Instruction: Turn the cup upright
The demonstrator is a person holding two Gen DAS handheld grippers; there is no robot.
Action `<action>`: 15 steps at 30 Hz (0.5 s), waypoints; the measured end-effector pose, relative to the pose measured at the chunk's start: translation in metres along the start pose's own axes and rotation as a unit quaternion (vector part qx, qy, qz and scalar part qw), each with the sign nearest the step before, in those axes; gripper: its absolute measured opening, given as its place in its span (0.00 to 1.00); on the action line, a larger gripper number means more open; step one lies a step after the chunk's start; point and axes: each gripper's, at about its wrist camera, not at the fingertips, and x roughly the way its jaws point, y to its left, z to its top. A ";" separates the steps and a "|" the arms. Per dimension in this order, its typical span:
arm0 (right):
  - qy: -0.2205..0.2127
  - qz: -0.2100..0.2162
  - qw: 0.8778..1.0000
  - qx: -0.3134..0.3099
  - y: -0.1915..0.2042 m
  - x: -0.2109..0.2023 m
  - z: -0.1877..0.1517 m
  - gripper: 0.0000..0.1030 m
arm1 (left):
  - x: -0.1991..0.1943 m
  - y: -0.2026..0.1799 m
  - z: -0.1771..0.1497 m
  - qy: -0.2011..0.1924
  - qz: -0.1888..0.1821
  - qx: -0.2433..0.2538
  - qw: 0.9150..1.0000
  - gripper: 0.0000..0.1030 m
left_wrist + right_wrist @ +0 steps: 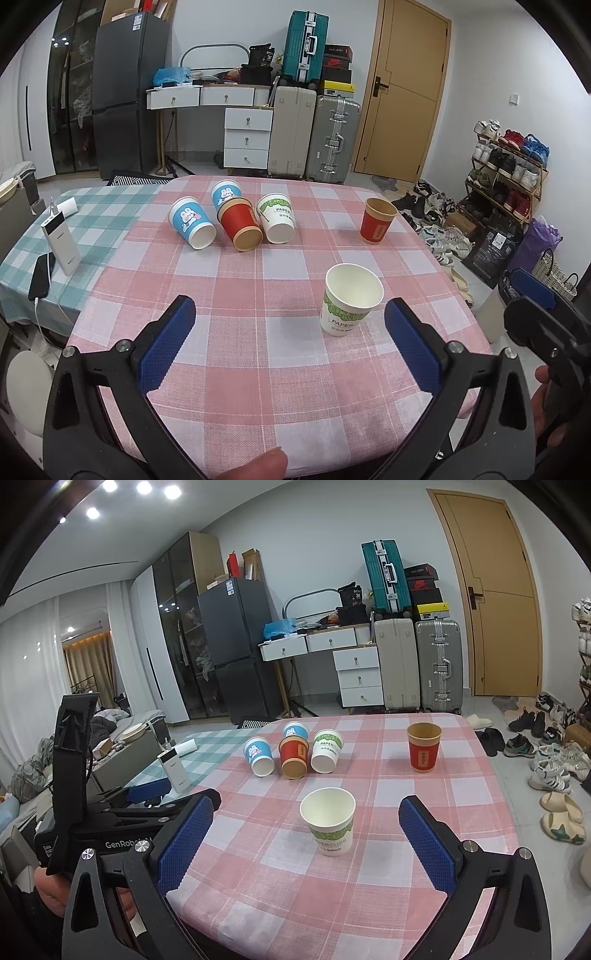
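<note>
Both the left gripper (290, 347) and right gripper (306, 840) hang spread wide and empty, well short of the toppled red cup (240, 225) ahead, likely light, crushable paper best pinched gently mid-wall.

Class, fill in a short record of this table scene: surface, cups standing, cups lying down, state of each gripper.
surface: pink checked tablecloth
upright cups: white-and-green paper cup; red cup
lying cups: two blue rabbit cups, red cup on its side, white-and-green cup on its side
left gripper: open, empty
right gripper: open, empty
</note>
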 end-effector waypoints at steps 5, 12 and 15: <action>0.003 0.001 1.000 0.006 -0.002 0.001 -0.001 1.00 | -0.001 0.000 0.000 0.000 0.000 0.000 1.000 0.99; 0.007 0.002 1.000 0.008 -0.003 0.004 -0.003 1.00 | -0.001 -0.001 -0.002 0.003 0.000 0.001 1.000 0.99; 0.009 0.002 1.000 0.012 -0.004 0.005 -0.005 1.00 | -0.003 -0.001 -0.002 0.000 0.000 0.000 1.000 0.99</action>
